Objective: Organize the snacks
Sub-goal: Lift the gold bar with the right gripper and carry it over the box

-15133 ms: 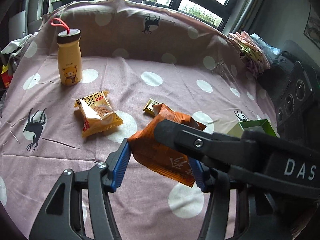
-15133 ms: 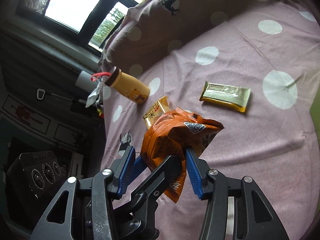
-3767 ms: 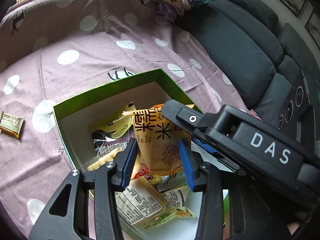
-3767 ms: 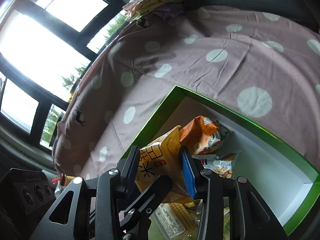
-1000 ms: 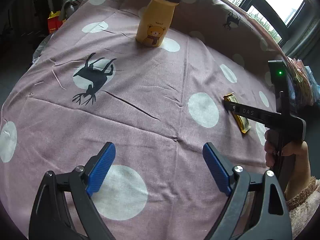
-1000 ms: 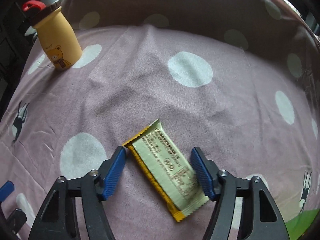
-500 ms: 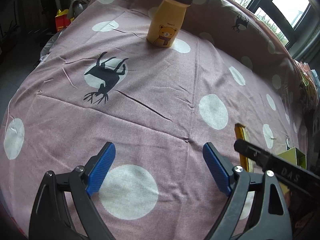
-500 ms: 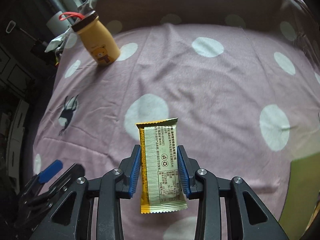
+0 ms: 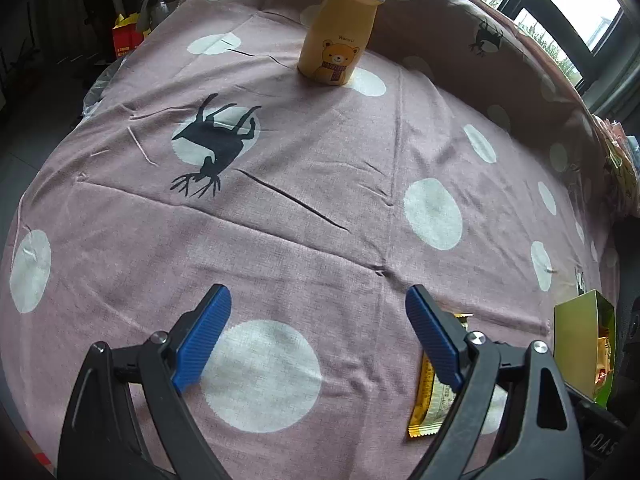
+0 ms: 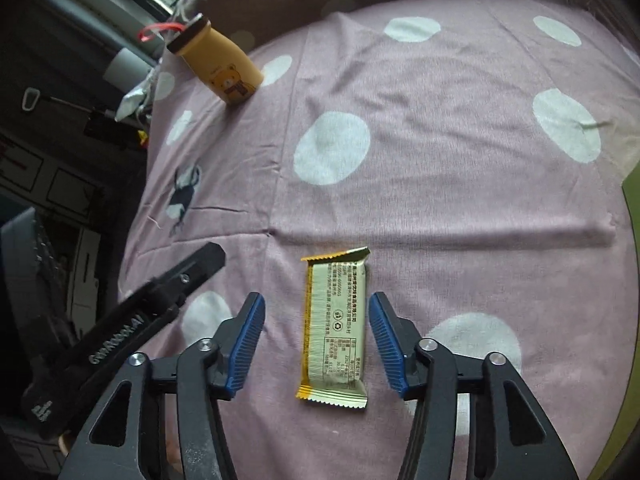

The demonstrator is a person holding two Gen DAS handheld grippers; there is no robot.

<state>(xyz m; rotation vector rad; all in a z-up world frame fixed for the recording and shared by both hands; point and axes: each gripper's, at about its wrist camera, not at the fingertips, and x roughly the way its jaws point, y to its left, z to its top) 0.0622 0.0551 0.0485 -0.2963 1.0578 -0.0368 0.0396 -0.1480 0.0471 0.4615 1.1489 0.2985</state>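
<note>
A gold and pale snack bar (image 10: 335, 330) lies flat on the pink dotted cloth (image 10: 440, 128), between the fingers of my right gripper (image 10: 316, 348), which is open and not touching it. In the left wrist view the bar (image 9: 430, 400) shows partly behind the right finger of my left gripper (image 9: 318, 338), which is open and empty above the cloth. The green snack box (image 9: 582, 344) stands at the right edge with packets inside; its edge (image 10: 632, 200) also shows in the right wrist view.
A yellow bear bottle (image 9: 340, 44) with a dark cap stands at the far side of the cloth; it also shows in the right wrist view (image 10: 218, 66). The left gripper's body (image 10: 120, 332) lies to the left of my right gripper. Clutter lies beyond the cloth's left edge.
The right gripper was shut on the snack bar half a second ago; now its jaws have opened and the bar lies loose on the cloth. The left gripper has stayed open, shifting slightly.
</note>
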